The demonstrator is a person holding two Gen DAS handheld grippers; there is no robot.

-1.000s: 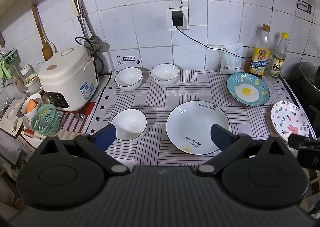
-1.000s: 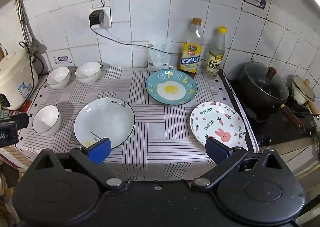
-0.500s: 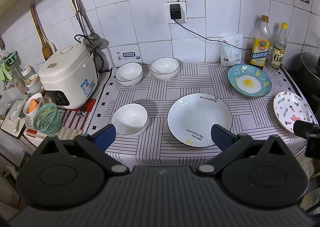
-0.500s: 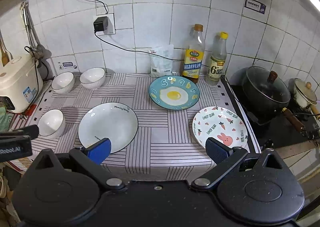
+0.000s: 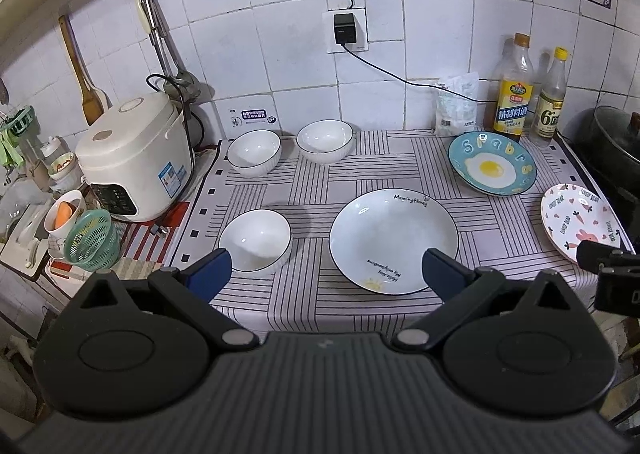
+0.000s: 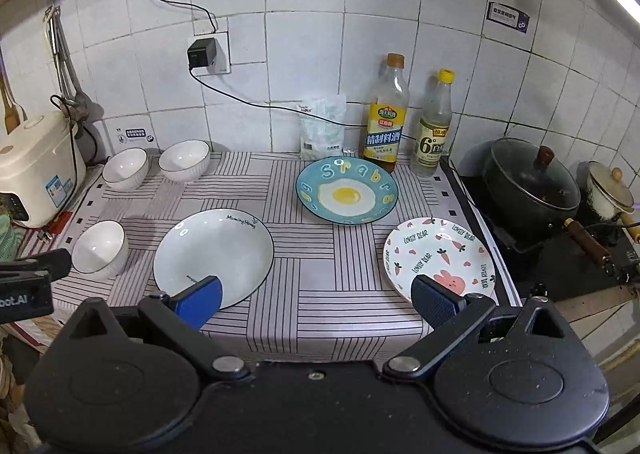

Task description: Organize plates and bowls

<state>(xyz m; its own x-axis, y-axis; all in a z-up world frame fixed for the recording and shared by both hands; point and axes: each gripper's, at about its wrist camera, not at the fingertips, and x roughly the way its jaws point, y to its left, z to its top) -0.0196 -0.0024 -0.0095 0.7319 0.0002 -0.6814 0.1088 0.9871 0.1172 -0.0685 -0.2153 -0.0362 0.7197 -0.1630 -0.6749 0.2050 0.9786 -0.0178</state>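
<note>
The left claw (image 5: 325,270) is spread wide and holds nothing, hanging above the near edge of the counter (image 5: 360,182), which is covered by a striped cloth. Between its blue fingers, in the lower centre of the left wrist view, sit a white bowl (image 5: 255,240) and, just right of it, a large white plate (image 5: 393,240) with a dark rim. Two more white bowls (image 5: 254,152) (image 5: 325,141) stand side by side, apart from each other, at the back of the cloth near the tiled wall. A blue egg plate (image 5: 491,168) lies toward the upper right, and a carrot-and-rabbit plate (image 5: 580,220) lies at the right edge, well apart from the white plate.

The right claw (image 6: 316,300) is also wide and empty, low in its own view, its right finger in front of the carrot-and-rabbit plate's near rim. A rice cooker (image 5: 136,158) stands at the left, and two bottles (image 5: 514,90) (image 5: 552,94) stand at the wall behind the egg plate.
</note>
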